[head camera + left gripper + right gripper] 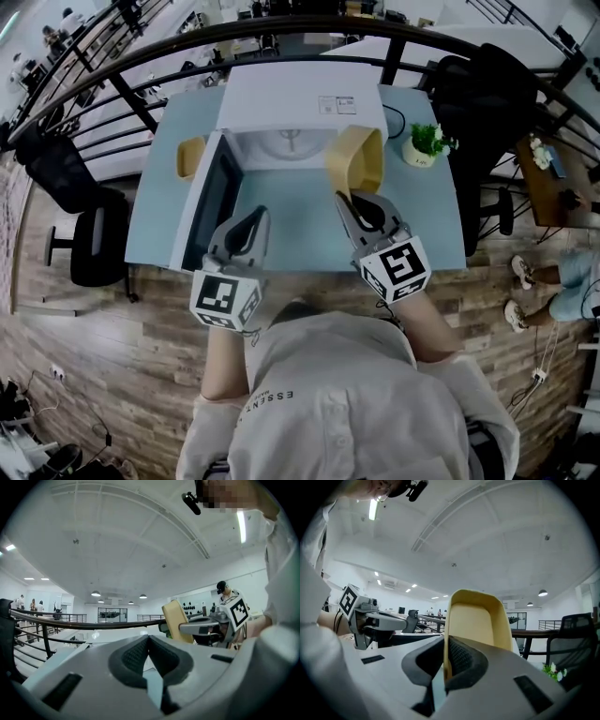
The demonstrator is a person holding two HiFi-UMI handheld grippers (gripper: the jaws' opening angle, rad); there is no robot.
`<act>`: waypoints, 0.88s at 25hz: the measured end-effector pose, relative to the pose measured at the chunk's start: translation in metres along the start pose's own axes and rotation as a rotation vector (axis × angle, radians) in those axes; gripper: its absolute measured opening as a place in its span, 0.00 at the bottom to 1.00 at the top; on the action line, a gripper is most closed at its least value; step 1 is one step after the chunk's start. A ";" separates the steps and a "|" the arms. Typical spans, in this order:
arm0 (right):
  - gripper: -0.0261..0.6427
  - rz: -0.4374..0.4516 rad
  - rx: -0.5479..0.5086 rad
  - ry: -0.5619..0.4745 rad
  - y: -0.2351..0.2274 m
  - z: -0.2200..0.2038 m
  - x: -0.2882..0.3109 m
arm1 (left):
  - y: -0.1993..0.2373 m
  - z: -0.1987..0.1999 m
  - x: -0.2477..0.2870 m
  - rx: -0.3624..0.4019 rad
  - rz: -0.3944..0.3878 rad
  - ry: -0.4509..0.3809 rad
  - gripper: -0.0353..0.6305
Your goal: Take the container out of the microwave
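Since the container (pixel 356 161) hung tipped on edge just in front of the right side of the open microwave (pixel 300 101), clear of the cavity and above the counter (pixel 436 220), we judged it light. It was a pale yellow, thin-walled tub that looked like plastic, stiff enough to keep its shape when held by one wall. We took its surface for smooth and somewhat slippery. A hold across the wall, one finger inside and one outside, seemed the sound place, and deeper seemed safer than at the very lip.

Our right gripper (pixel 446 641) had that hold. Its fingers (pixel 465 660) pinched the near wall of the container, and the tub rose above them in the right gripper view. Our left gripper (pixel 149 640) was to the left of it, beside the swung-open microwave door (pixel 200 202), with its fingers (pixel 131 658) pressed together on nothing.

What showed of the container's hollow looked empty, but the gripper covered its near end, so we could not be sure. The cavity was washed out by glare and we made out little of its floor. The door cut off part of a second yellow thing (pixel 190 157) left of the microwave, and we could not tell whether it was a lid or a tub. A potted plant (pixel 427 142) stood to the right of the microwave.
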State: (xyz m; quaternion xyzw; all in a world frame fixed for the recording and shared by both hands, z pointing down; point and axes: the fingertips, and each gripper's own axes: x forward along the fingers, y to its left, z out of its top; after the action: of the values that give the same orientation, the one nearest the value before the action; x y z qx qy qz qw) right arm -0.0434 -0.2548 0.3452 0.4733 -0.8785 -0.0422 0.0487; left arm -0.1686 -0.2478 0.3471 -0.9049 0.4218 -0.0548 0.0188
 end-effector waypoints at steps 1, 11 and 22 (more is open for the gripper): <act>0.07 -0.005 0.005 -0.011 -0.001 0.001 -0.003 | -0.001 0.001 0.001 0.003 0.000 -0.004 0.06; 0.07 -0.041 0.022 -0.042 -0.018 -0.004 -0.014 | -0.013 0.009 0.015 0.025 -0.010 -0.028 0.06; 0.07 -0.041 0.029 -0.048 -0.023 -0.007 -0.018 | -0.014 0.009 0.019 0.014 0.009 -0.024 0.06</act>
State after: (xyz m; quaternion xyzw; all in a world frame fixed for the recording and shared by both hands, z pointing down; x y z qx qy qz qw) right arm -0.0133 -0.2529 0.3482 0.4908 -0.8700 -0.0419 0.0200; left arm -0.1451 -0.2532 0.3412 -0.9033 0.4253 -0.0469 0.0301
